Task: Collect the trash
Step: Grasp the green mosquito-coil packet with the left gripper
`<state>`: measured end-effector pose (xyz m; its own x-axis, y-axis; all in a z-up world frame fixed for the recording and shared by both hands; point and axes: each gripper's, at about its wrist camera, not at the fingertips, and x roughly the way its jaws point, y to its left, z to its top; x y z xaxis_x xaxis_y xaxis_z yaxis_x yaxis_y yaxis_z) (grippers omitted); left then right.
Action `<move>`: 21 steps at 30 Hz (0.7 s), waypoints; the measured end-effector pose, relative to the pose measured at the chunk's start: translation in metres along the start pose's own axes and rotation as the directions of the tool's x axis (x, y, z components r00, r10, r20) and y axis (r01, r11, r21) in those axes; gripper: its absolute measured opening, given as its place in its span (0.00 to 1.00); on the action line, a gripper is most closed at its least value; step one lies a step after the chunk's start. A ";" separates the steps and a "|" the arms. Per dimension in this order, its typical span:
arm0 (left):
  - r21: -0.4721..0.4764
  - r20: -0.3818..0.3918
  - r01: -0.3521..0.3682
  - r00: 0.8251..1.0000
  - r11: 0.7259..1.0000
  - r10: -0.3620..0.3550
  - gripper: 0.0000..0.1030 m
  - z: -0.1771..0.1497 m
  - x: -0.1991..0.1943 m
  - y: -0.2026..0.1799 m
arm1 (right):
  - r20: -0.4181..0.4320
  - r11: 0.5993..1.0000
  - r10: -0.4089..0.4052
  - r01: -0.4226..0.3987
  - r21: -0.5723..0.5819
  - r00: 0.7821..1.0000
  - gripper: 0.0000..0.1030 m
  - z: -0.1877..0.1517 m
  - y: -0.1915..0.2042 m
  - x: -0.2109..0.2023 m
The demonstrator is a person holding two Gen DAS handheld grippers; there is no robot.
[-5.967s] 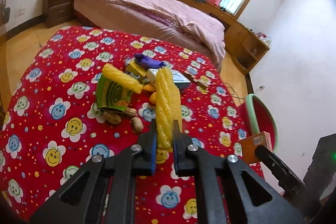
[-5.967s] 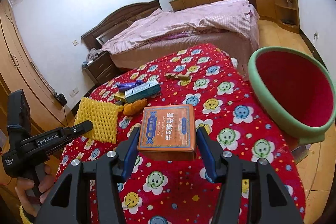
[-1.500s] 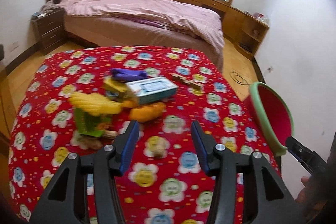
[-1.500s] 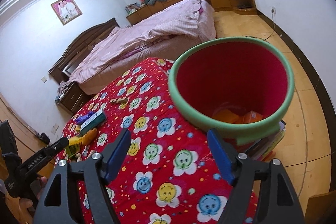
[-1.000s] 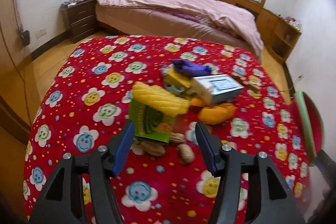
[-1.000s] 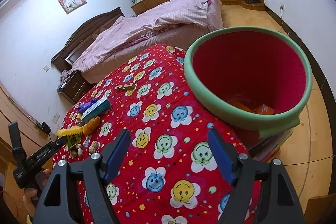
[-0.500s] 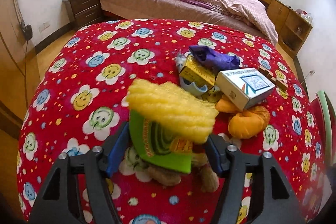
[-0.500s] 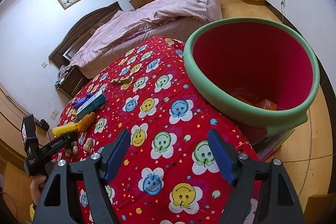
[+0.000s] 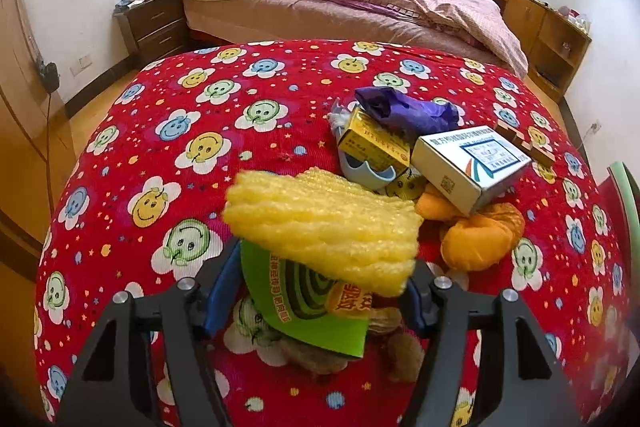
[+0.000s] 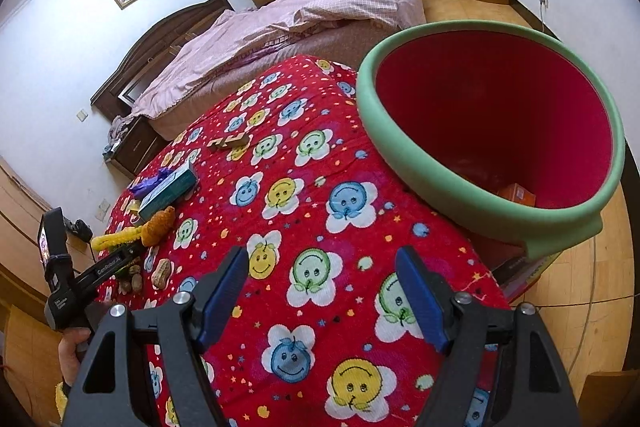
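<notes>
Left gripper (image 9: pixel 320 291) is over the trash pile on the red smiley tablecloth (image 9: pixel 192 115), pointing steeply down. Jaws are spread wide and have just been opening a little further. The yellow foam net (image 9: pixel 320 223) and the green packet (image 9: pixel 304 311) under it sit in the gap between the fingers, but I see no pad pressing on either, so nothing is gripped.

Key relation: the foam net lies dead ahead at 12 o'clock of the left gripper, just above the fingertips in the left wrist view. Its long axis runs roughly 10 to 4 o'clock, so nearly crosswise to the jaw gap and about as wide as the gap. My read: closing here would catch it by its ends, a roll of the wrist would give a bite across its short side instead.

Rest of the pile:
- orange peel (image 9: pixel 480 239) at 2 o'clock, just beside the net
- white box (image 9: pixel 468 163) at 1 o'clock, leaning on the peel
- yellow box (image 9: pixel 374 143) and purple wrapper (image 9: pixel 404 109) beyond, about 12 to 1 o'clock
- peanut shells (image 9: pixel 404 351) near the right fingertip, partly hidden by the packet

Right gripper (image 10: pixel 320 299) is also spread, with nothing between the jaws, hovering over bare cloth near the bin (image 10: pixel 400 131). Bin is at its 1 o'clock, off the table edge, with an orange carton (image 10: pixel 516 195) inside. The pile is well apart from it at 10 o'clock.

Left hand is clearly nearer, so the next pick is its job.
</notes>
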<state>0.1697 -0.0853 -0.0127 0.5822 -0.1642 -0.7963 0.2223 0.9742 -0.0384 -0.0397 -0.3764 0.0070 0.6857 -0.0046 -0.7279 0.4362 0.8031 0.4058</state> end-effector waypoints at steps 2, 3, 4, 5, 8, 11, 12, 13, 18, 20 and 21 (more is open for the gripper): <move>0.003 0.004 0.011 1.000 1.000 -0.011 0.65 -0.002 -0.006 0.001 | -0.003 1.000 0.004 -0.004 -0.008 1.000 0.76 0.000 0.003 0.001; 0.004 0.008 0.016 1.000 1.000 -0.016 0.65 -0.002 -0.010 0.001 | -0.005 1.000 0.007 -0.007 -0.013 1.000 0.76 0.000 0.005 0.001; 0.004 0.013 0.028 1.000 1.000 -0.028 0.65 -0.004 -0.016 0.002 | -0.006 1.000 0.011 -0.011 -0.020 1.000 0.76 0.000 0.008 0.002; 0.002 0.016 0.036 0.999 0.999 -0.036 0.65 -0.005 -0.019 0.003 | -0.007 1.000 0.013 -0.014 -0.027 1.000 0.76 0.000 0.011 0.003; -0.009 0.035 0.065 0.997 0.998 -0.064 0.65 -0.009 -0.036 0.008 | -0.013 0.998 0.027 -0.028 -0.047 1.000 0.76 0.000 0.021 0.004; -0.024 0.066 0.081 0.995 0.996 -0.080 0.65 -0.012 -0.054 0.015 | -0.018 0.997 0.039 -0.041 -0.071 0.999 0.76 -0.001 0.031 0.006; -0.030 0.076 0.088 0.993 0.996 -0.086 0.65 -0.013 -0.059 0.017 | -0.020 0.996 0.043 -0.045 -0.078 0.999 0.76 -0.001 0.034 0.007; -0.038 0.089 0.097 0.992 0.995 -0.094 0.65 -0.013 -0.065 0.021 | -0.023 0.995 0.048 -0.050 -0.084 0.999 0.76 -0.002 0.037 0.007; -0.072 0.128 0.114 0.986 0.991 -0.104 0.65 -0.015 -0.088 0.036 | -0.038 0.990 0.067 -0.071 -0.121 0.997 0.76 -0.004 0.055 0.012; -0.082 0.138 0.109 0.986 0.991 -0.097 0.65 -0.016 -0.093 0.042 | -0.047 0.988 0.074 -0.080 -0.135 0.996 0.76 -0.005 0.063 0.014; -0.088 0.141 0.100 0.986 0.991 -0.087 0.65 -0.017 -0.095 0.046 | -0.051 0.986 0.078 -0.085 -0.142 0.996 0.76 -0.005 0.067 0.015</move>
<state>0.1113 -0.0224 0.0504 0.6651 -0.2683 -0.6969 0.2094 0.9628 -0.1708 -0.0027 -0.3199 0.0203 0.6870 0.0890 -0.7212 0.2891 0.8771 0.3836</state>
